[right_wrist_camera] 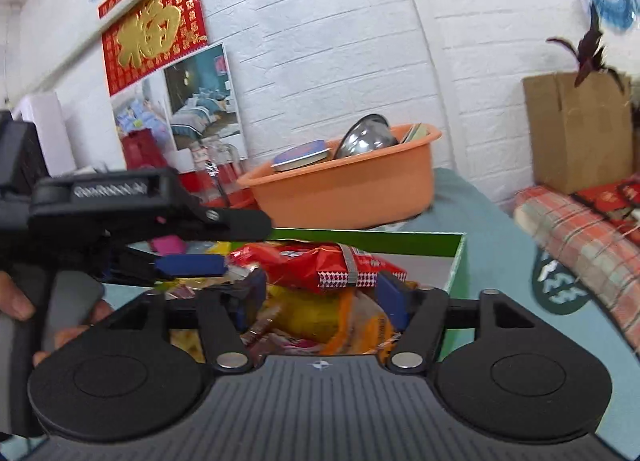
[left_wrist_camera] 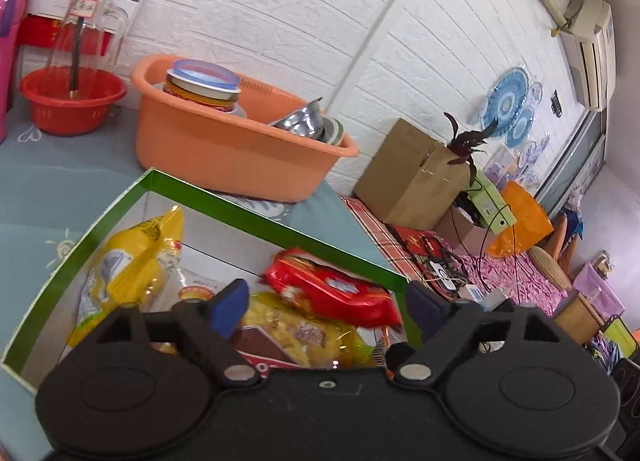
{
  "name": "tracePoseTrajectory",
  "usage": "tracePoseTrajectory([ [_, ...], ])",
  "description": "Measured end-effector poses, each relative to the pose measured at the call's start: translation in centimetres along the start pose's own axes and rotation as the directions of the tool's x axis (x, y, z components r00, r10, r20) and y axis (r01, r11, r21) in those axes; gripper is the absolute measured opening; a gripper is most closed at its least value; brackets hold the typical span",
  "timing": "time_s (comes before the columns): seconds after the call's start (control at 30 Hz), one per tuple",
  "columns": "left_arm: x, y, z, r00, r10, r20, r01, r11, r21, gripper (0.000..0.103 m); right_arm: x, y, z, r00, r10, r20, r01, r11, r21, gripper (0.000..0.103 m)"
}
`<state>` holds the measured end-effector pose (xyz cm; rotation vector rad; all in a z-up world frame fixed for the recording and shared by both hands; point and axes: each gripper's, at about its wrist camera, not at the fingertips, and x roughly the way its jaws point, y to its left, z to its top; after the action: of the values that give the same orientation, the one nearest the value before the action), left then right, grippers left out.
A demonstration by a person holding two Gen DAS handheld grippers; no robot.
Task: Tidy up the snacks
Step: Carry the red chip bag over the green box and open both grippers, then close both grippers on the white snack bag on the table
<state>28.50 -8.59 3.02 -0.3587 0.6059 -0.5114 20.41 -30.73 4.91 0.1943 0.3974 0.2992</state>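
Both claws, left claw (left_wrist_camera: pixel 324 301) and right claw (right_wrist_camera: pixel 320 293), gape wide, holding nothing; snack packets (left_wrist_camera: pixel 332 287) lie gathered in the green box (left_wrist_camera: pixel 256 207). Sorting looks nearly finished.

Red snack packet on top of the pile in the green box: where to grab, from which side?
Pinch the red packet across its narrow width mid-body, coming from above. It lies flat on the yellow bags, top exposed, and the green box walls hinder side entry.
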Motion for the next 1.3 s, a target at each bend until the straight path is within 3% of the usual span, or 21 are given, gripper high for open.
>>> tracePoseTrajectory([
  [0.33, -6.1, -1.2, -0.9, 0.999, -0.013, 0.039, 0.012, 1.000, 0.014, 0.103, -4.2, 2.6, 0.8, 0.998, 0.041, 0.042, -0.040, 0.999, -0.029, 0.103],
  [0.53, -12.6, -1.8, -3.3, 0.996, 0.053, 0.075, -0.054, 0.998, 0.024, 0.103, -8.4, 5.8, 1.2, 0.993, 0.095, 0.064, -0.091, 0.994, -0.063, 0.103],
  [0.7, -18.1, 0.2, -6.1, 0.988, 0.117, 0.103, -0.115, 0.993, -0.020, 0.103, -10.8, 8.1, 0.5, 0.984, 0.166, 0.059, -0.160, 0.983, -0.093, 0.103],
  [0.83, -21.4, 3.4, -7.8, 0.966, 0.230, 0.122, -0.220, 0.972, -0.086, 0.103, -11.7, 9.5, -0.2, 0.974, 0.225, 0.039, -0.222, 0.972, -0.080, 0.103],
  [0.97, -22.9, 6.9, -9.0, 0.936, 0.330, 0.121, -0.309, 0.937, -0.162, 0.103, -11.0, 11.0, -1.4, 0.969, 0.247, -0.009, -0.247, 0.965, -0.085, 0.103],
  [1.1, -22.4, 10.0, -9.1, 0.916, 0.383, 0.120, -0.361, 0.917, -0.172, 0.103, -10.1, 12.0, -2.6, 0.964, 0.256, -0.071, -0.260, 0.964, -0.061, 0.103],
  [1.17, -21.5, 11.7, -8.7, 0.915, 0.392, 0.100, -0.369, 0.910, -0.188, 0.103, -9.9, 12.4, -3.0, 0.962, 0.258, -0.093, -0.264, 0.963, -0.057, 0.103],
  [1.3, -19.9, 15.2, -8.8, 0.932, 0.361, 0.045, -0.336, 0.902, -0.272, 0.103, -9.8, 13.1, -3.8, 0.961, 0.250, -0.123, -0.259, 0.964, -0.067, 0.103],
])
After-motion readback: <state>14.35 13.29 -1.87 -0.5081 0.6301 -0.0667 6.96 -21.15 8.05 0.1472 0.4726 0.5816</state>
